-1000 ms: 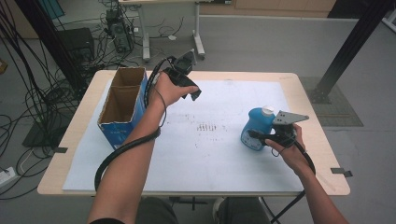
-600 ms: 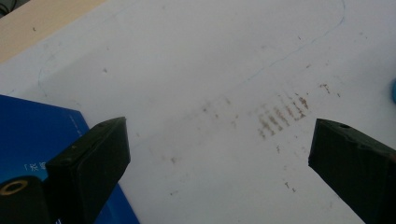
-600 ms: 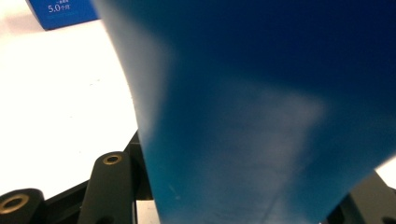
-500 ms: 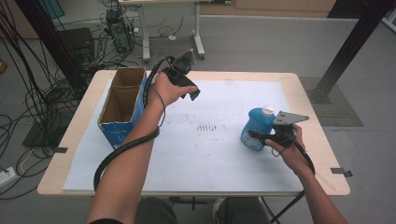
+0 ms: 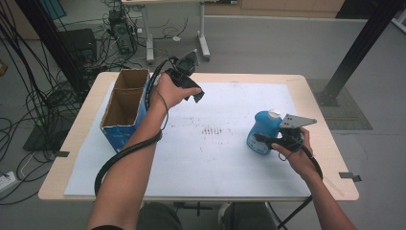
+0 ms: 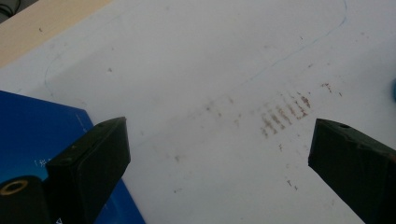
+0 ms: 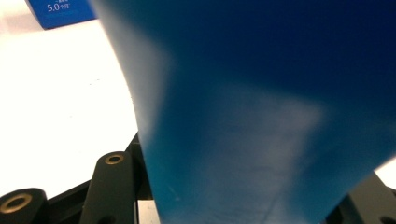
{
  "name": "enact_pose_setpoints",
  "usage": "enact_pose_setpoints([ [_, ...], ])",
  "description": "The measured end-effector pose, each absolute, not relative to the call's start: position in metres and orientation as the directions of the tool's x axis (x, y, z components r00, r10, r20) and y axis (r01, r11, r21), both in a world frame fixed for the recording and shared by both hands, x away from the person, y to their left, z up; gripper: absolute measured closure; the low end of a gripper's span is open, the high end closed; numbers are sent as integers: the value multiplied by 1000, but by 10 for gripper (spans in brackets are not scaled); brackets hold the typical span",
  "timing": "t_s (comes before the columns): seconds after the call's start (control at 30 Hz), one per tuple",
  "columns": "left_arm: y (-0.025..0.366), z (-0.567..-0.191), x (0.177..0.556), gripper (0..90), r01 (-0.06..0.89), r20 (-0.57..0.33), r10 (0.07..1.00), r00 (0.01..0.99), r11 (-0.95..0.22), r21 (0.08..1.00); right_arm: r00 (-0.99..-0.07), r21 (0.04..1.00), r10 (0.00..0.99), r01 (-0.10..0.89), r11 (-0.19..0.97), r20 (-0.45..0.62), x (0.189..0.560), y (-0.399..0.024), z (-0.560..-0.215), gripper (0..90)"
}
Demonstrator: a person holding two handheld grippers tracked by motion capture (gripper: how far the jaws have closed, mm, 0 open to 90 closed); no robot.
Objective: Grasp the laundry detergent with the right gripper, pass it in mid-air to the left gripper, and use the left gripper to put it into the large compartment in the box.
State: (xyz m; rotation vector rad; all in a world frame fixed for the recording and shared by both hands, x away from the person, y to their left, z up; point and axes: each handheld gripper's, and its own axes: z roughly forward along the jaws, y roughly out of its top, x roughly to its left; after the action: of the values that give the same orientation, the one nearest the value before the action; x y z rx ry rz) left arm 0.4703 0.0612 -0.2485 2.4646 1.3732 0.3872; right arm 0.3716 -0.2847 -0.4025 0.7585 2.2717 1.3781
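At the table's right side, your right gripper [image 5: 265, 140] clamped the rigid, smooth blue bottle [image 5: 261, 130] mid-body, likely slippery; left gripper [image 5: 195, 95] gaped empty.

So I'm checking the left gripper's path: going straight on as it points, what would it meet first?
Probably the white sheet on the table: the left gripper, fingers open and empty, angles down at bare, stained paper, with the blue box off to one side.

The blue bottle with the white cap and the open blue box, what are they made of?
The blue bottle with the white cap looks like smooth, slightly glossy plastic: soft highlights. The open blue box seems cardboard: brown matte inside, printed blue outside.
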Motion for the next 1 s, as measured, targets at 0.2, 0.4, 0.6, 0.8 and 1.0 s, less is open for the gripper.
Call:
enact_pose_setpoints([
  [0.2,64,-246,470,61,776,95,855,509,-504,379,-782,891,622,256,374,-36,372,-284,-402,442],
  [0.4,65,-247,470,61,775,93,855,510,-504,380,-781,890,624,258,375,-37,372,-284,-402,442],
  [0.6,63,-248,468,63,770,97,848,520,-515,376,-778,889,627,264,374,-33,372,-284,-401,443],
  [0.8,62,-242,466,66,755,98,835,541,-534,379,-787,874,616,268,404,-44,373,-281,-394,444],
  [1.0,66,-228,464,64,730,102,813,573,-563,387,-789,874,614,291,389,-11,381,-282,-373,443],
])
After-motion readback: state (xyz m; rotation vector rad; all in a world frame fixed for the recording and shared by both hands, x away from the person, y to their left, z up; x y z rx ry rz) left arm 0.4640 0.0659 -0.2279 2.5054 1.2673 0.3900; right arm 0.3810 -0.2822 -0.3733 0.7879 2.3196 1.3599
